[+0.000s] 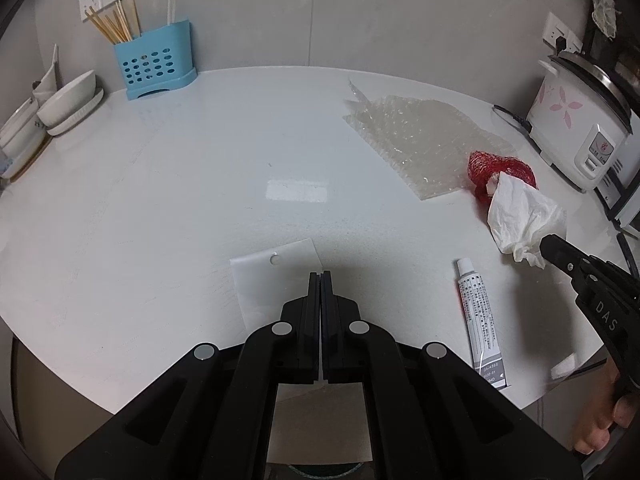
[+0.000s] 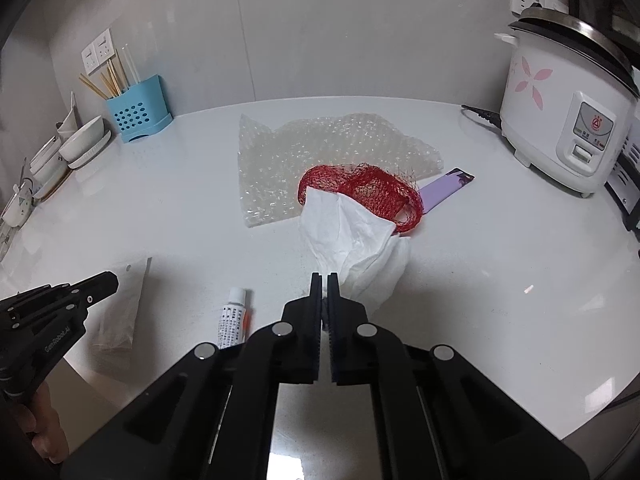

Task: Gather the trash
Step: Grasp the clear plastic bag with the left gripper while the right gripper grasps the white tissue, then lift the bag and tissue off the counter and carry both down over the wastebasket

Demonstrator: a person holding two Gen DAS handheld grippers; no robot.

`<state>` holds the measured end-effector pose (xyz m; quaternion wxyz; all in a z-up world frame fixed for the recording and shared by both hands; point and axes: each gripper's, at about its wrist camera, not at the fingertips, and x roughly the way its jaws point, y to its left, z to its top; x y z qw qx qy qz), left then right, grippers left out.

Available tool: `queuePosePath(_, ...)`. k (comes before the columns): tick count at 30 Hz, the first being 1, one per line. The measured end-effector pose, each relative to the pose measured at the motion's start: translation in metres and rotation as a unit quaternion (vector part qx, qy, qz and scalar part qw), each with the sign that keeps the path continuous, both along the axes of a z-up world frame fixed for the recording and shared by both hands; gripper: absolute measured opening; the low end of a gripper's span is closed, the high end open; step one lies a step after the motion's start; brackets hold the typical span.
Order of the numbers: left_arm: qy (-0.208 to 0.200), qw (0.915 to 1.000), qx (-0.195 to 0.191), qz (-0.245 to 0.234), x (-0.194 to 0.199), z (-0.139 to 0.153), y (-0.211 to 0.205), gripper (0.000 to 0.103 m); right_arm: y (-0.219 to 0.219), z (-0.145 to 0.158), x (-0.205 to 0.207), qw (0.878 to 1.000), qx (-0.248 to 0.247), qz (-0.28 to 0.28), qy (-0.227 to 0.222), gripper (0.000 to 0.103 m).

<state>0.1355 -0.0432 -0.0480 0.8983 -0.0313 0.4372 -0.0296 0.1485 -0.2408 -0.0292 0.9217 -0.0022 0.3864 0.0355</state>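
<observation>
With my right tool (image 2: pixel 325 280) clamped on the crumpled tissue (image 2: pixel 352 236) at the worktop's (image 2: pixel 500 280) five o'clock and my left tool (image 1: pixel 320 278) pinching a flat clear bag (image 1: pixel 276 276) at six, I judge both pickups made; next, lift them clear toward a bin.

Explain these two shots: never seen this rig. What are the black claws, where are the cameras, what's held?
No robot: a person holds a hand-held gripper in each hand, with a fisheye camera on each looking along its fingers.

The left hand-held gripper is shut on a clear plastic bag. The right hand-held gripper is shut on a crumpled white tissue.

On the white counter: bubble wrap, red mesh netting, a small tube, a purple card, a rice cooker, a blue utensil holder.
</observation>
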Motion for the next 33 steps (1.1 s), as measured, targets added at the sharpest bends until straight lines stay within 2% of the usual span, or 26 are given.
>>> queuePosePath(12, -0.02, 0.9998, -0.002, -0.002, -0.019, 0.023, 0.005, 0.0, 0.002, 0.027, -0.031, 1.0, -0.003, 0.005, -0.031, 0.001)
queuePosePath(14, -0.017, 0.9998, -0.006, -0.002, -0.018, 0.022, 0.005, 0.004, 0.003, 0.029, -0.034, 0.999, -0.004, 0.007, -0.033, 0.001)
queuePosePath(15, -0.013, 0.9998, -0.012, -0.001, -0.016, 0.02, 0.005, 0.011, 0.004, 0.029, -0.035, 0.999, -0.005, 0.007, -0.033, 0.001)
queuePosePath(16, -0.011, 0.9999, -0.012, 0.003, -0.014, 0.018, 0.005, 0.024, 0.006, 0.029, -0.036, 0.999, -0.007, 0.009, -0.034, 0.001)
queuePosePath(18, -0.02, 0.9997, -0.006, 0.014, -0.014, 0.016, 0.004, 0.044, 0.008, 0.028, -0.037, 0.999, -0.012, 0.011, -0.036, 0.001)
queuePosePath(19, -0.025, 0.9996, -0.002, 0.016, -0.014, 0.015, 0.003, 0.049, 0.009, 0.027, -0.038, 0.999, -0.013, 0.012, -0.036, 0.001)
queuePosePath(21, -0.021, 0.9997, 0.003, 0.015, -0.01, 0.01, 0.0, 0.055, 0.009, 0.026, -0.036, 0.999, -0.014, 0.014, -0.035, 0.001)
queuePosePath(33, 0.041, 0.999, 0.003, 0.019, 0.006, -0.029, -0.004, 0.059, 0.006, 0.018, -0.032, 0.999, -0.008, 0.017, -0.031, 0.001)
